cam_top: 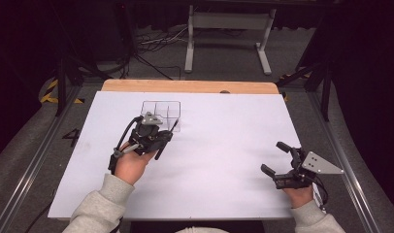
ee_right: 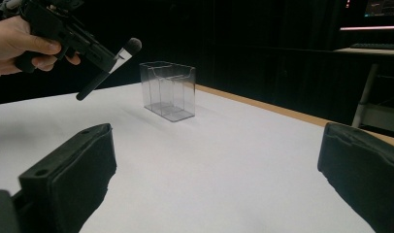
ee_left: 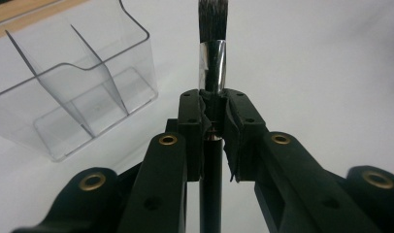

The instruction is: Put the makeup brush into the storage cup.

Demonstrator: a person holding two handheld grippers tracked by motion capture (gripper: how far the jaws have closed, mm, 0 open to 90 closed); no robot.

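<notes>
White board covers most of the table (cam_top: 209, 170), with a strip of bare wood along its far edge and a dark room behind, where cables and the legs of a stand lie on the floor. Toward the far left of the board stands a clear plastic organizer (cam_top: 161, 112), a small box split by thin walls into compartments; in the left gripper view its floor looks bare, though I cannot see every cell to the bottom.

The left gripper (cam_top: 158, 141) hangs just on the near side of that box, lifted off the board. Its jaws are clamped tight on a makeup brush (ee_left: 213, 63): the dark handle runs down between them, the shiny metal ferrule and dark bristles stand out past the tips. In the right gripper view the brush (ee_right: 110, 68) is tilted, bristles up and toward the organizer (ee_right: 168, 91), handle end pointing down at the board, and not yet over the rim.

The right gripper (cam_top: 277, 162) rests low near the right edge of the board, well apart from everything, its jaws spread wide around nothing.

So, by my reading, the pickup is done and the carry is nearly done. What remains is to bring the brush over a compartment, lower it in and let go.
</notes>
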